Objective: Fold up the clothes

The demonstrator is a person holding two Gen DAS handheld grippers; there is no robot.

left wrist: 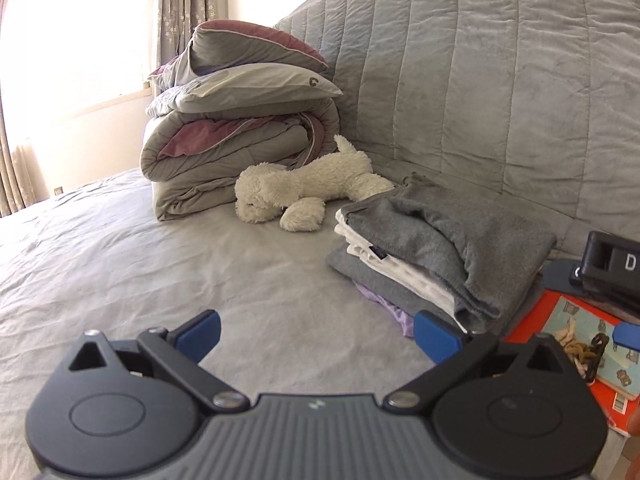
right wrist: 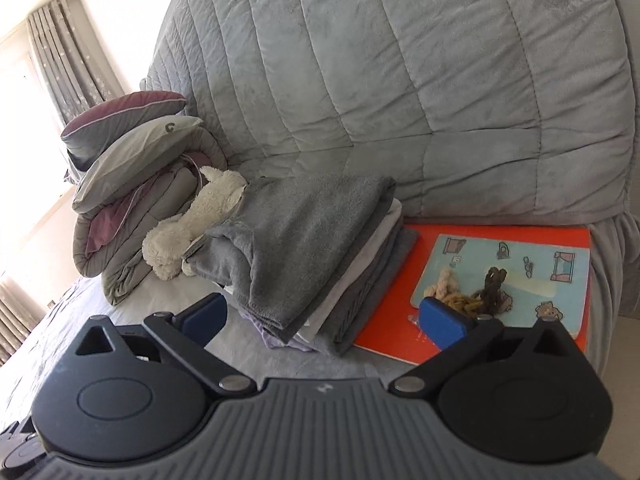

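A stack of folded clothes (left wrist: 432,256) lies on the bed near the headboard, a grey knit piece on top, white, grey and lilac layers under it. The right wrist view has the same stack (right wrist: 304,248) just ahead. My left gripper (left wrist: 316,334) stands open over bare sheet, short of the stack's near left corner, nothing between its blue pads. My right gripper (right wrist: 324,320) is open too, its jaws wide before the stack's near edge, touching nothing. The other gripper's black body (left wrist: 612,268) shows at the right edge of the left wrist view.
A white plush dog (left wrist: 304,188) lies behind the stack, beside a folded duvet with pillows (left wrist: 236,132). An orange book with a blue picture board (right wrist: 504,276) sits right of the stack. The quilted grey headboard (right wrist: 400,80) rises behind. Wrinkled grey sheet (left wrist: 120,264) spreads to the left.
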